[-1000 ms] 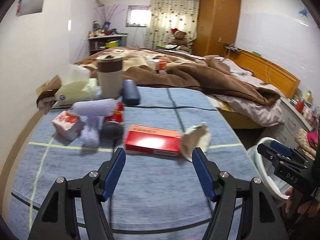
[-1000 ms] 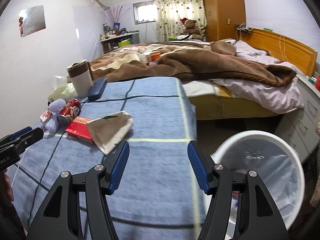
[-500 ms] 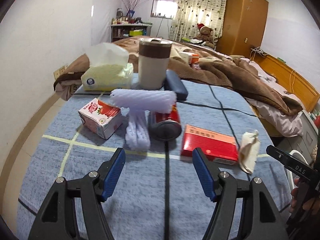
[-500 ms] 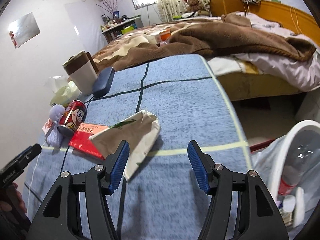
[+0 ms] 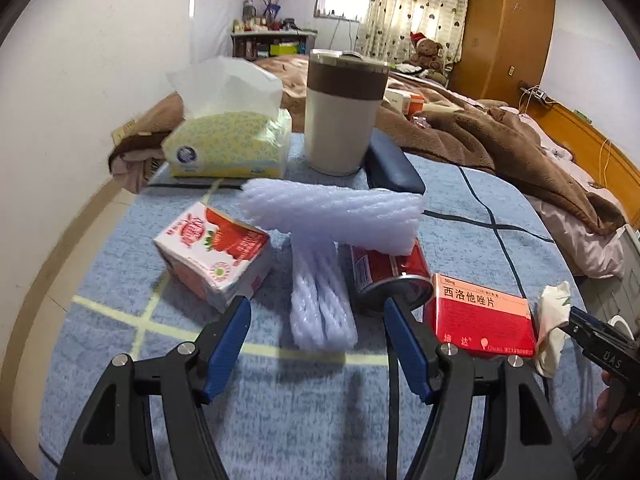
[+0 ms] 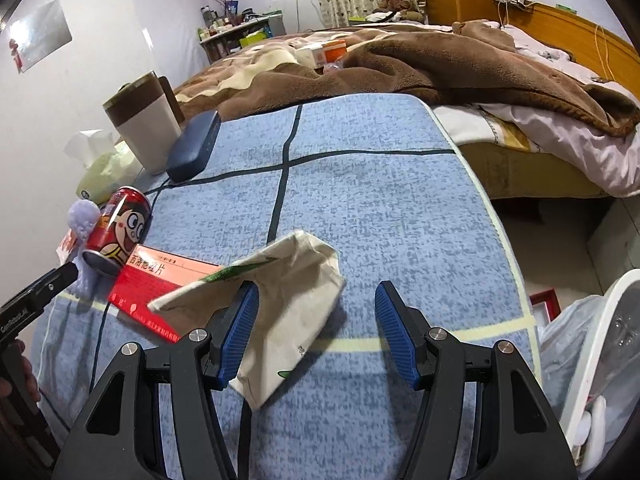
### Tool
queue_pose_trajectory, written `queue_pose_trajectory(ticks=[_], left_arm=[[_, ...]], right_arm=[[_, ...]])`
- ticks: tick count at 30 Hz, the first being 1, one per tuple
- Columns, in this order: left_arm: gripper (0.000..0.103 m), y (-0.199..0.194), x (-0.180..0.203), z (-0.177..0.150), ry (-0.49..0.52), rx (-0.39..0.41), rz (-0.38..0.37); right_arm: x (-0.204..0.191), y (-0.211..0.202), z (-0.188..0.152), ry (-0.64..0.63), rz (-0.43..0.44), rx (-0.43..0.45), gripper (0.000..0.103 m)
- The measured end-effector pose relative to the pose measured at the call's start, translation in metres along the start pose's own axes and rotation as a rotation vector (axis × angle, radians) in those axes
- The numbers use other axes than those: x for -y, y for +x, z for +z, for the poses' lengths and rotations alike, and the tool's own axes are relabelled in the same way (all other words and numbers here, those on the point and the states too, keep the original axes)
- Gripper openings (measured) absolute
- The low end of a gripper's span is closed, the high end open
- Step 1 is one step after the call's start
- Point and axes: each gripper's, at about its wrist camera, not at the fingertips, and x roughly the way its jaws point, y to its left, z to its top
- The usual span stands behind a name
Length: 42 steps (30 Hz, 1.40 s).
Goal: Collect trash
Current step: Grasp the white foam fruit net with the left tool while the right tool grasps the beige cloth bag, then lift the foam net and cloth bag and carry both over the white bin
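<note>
**Between both tongs: trash within reach, nothing gripped**

Ahead of the left tongs [image 5: 316, 344], spread apart and empty, the white foam net sleeve [image 5: 324, 304] lies centred between the tips, a red drink can [image 5: 384, 276] just right of it; closing could nudge the can rolling. Under the right tongs [image 6: 316, 332], also apart, the crumpled paper bag [image 6: 288, 300] sits toward the left pad, overlapping the red medicine box [image 6: 160, 284], so a grab may pinch only an edge and slip on the blue surface [image 6: 380, 200].

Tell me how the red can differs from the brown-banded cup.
The red can lies on its side; the brown-banded cup stands upright. The can is red with a cartoon face; the cup is cream under a brown band. A foam net lies over the can; nothing lies over the cup. Both sit on the blue cloth.
</note>
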Motion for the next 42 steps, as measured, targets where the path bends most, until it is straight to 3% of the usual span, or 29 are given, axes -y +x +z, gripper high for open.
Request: queue_pose_trajectory(ticks=[6,9,11,14,19,25,42], left_arm=[[0.071,0.016,-0.006,0.006,-0.029,-0.023,-0.019],[0.069,0.02,-0.004,0.006,-0.025,-0.033,-0.016],[0.061,0.022,-0.002,0.005,-0.013,-0.042,-0.027],[0.049,0.028,0.0,0.002,-0.015,-0.075,-0.055],[0.036,0.031,0.002,0.001,-0.014,-0.081,-0.061],[0.031,0.026,0.003,-0.001,-0.008,-0.059,-0.068],[0.03,-0.014,0.01,-0.026,-0.011,-0.021,-0.101]], right_arm=[[-0.003,0.004,0.001,0.002,0.013,0.006,0.061],[-0.007,0.005,0.002,-0.001,0.031,0.007,0.049],[-0.012,0.005,0.001,-0.017,0.033,0.016,0.041],[-0.016,0.004,0.001,-0.04,0.023,0.027,0.039],[-0.012,0.006,0.001,-0.02,0.028,0.032,0.025],[-0.014,0.001,0.0,-0.037,0.025,0.058,0.013],[-0.01,-0.032,-0.013,-0.053,0.036,0.12,0.01]])
